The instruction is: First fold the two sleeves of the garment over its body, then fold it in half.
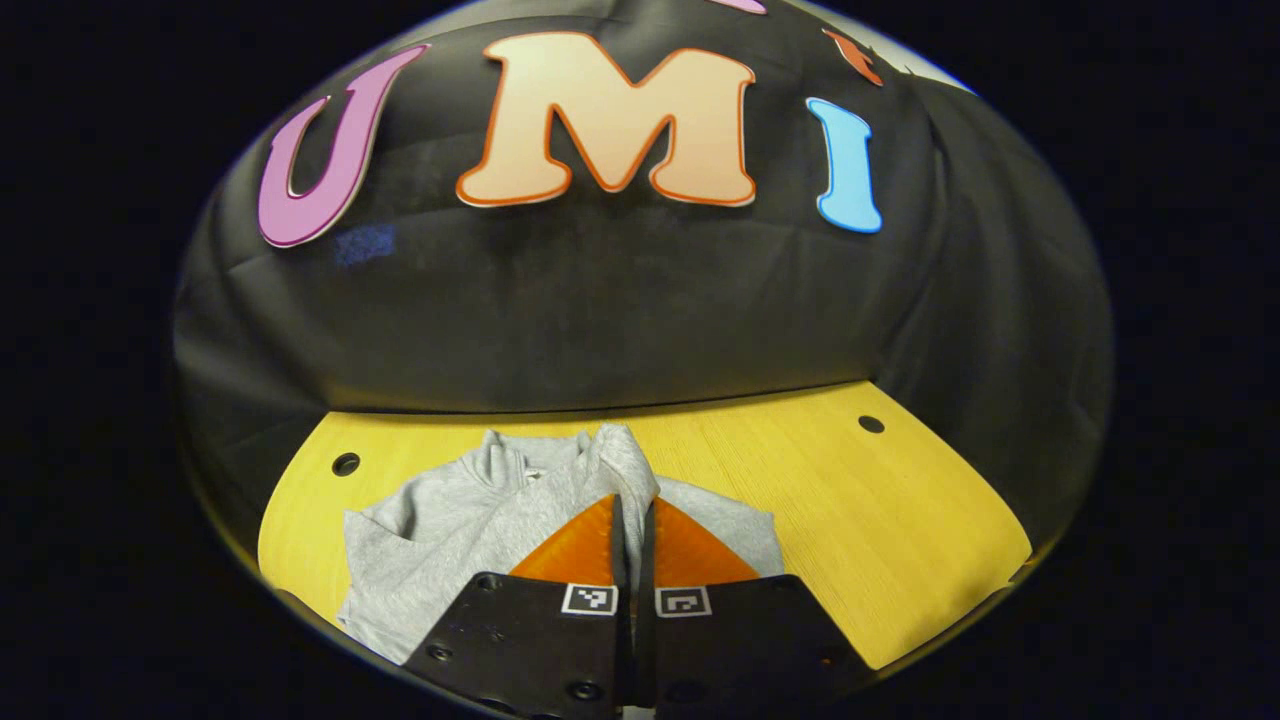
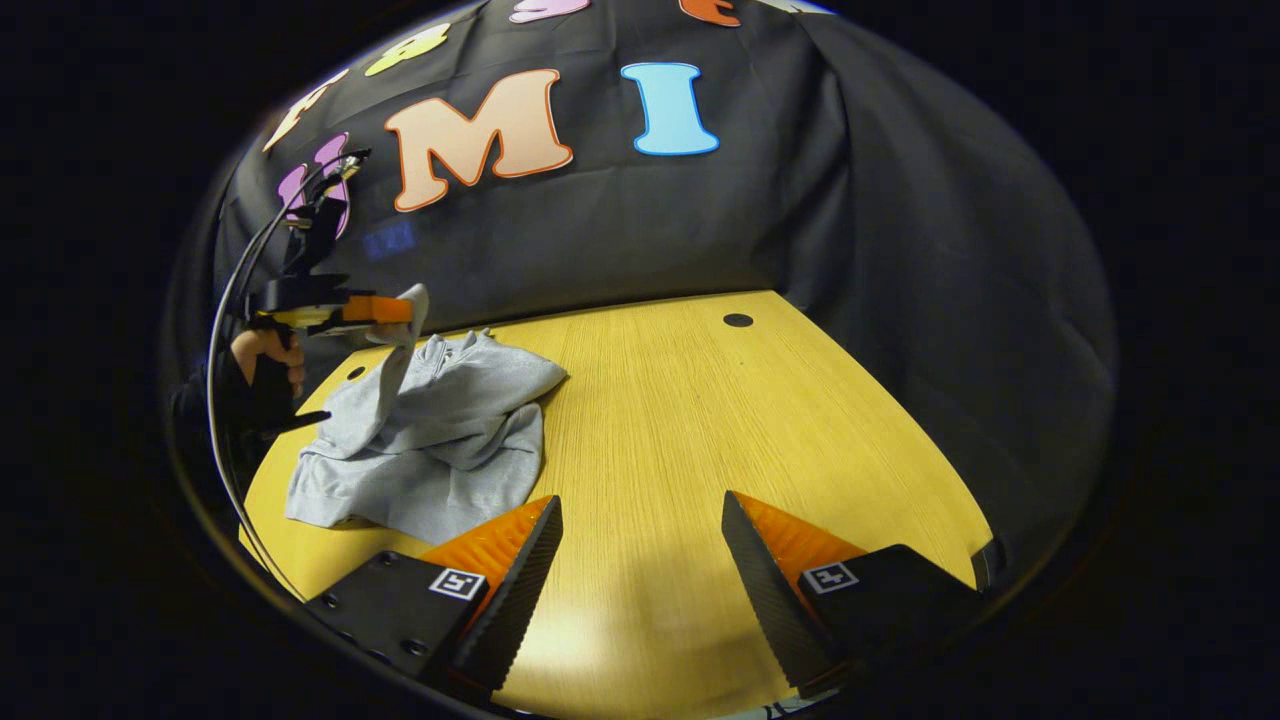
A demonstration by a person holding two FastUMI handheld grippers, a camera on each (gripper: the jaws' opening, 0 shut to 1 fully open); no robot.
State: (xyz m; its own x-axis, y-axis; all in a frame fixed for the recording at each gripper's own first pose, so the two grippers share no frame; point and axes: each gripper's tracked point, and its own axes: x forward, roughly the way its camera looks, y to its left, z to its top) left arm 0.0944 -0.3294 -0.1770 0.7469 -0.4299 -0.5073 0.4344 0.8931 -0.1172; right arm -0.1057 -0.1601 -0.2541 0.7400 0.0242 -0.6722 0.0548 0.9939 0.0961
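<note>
Just ahead of my left hand-held gripper (image 1: 632, 520), pinched on a raised fold of the grey garment (image 1: 470, 520) over the desk (image 1: 880, 520), I judge a sleeve fold underway; next, lay it across the body, while my right hand-held gripper (image 2: 640, 540) idles spread.

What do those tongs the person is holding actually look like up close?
Each pair of tongs, the left tongs and the right tongs, has two wedge-shaped fingers on flat black bolted plates, each plate carrying a small square black-and-white marker. Black cables loop from the left one. The hand holding it wears a dark sleeve.
</note>
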